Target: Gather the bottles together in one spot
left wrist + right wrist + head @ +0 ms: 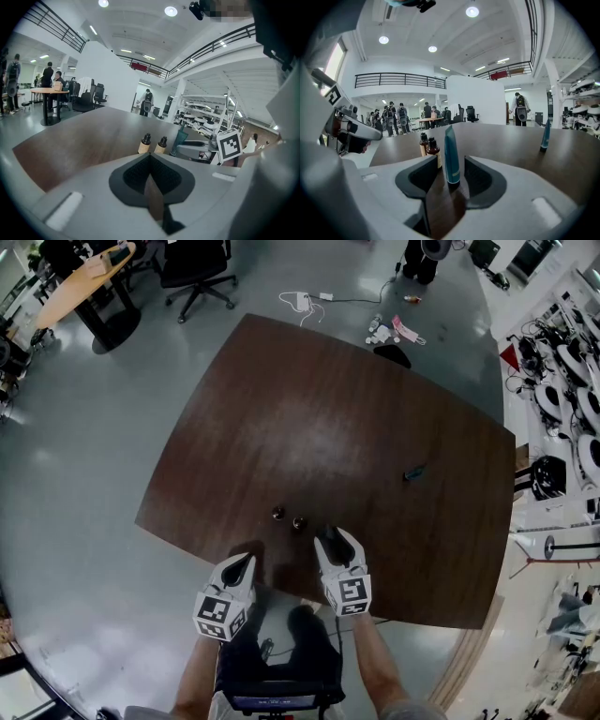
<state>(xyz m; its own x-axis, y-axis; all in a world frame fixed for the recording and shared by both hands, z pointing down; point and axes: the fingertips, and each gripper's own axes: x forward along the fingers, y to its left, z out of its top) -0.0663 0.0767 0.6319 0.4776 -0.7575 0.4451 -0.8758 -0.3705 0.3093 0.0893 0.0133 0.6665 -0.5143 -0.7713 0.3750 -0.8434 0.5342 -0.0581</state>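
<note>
Brown bottles [298, 521] stand paired at 6 o'clock bench [328, 418] edge; blue tube [451, 154] stands loose between spread right hand-held gripper [331, 536] jaws, risks toppling if clipped; left hand-held gripper [241, 563] pressed together.

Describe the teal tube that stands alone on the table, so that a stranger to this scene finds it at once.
Look at the big dark brown table. Toward its right side, far from the two small amber bottles, the lone teal tube stands upright. The other teal tube stands between the right tongs; this one has nothing around it.
</note>
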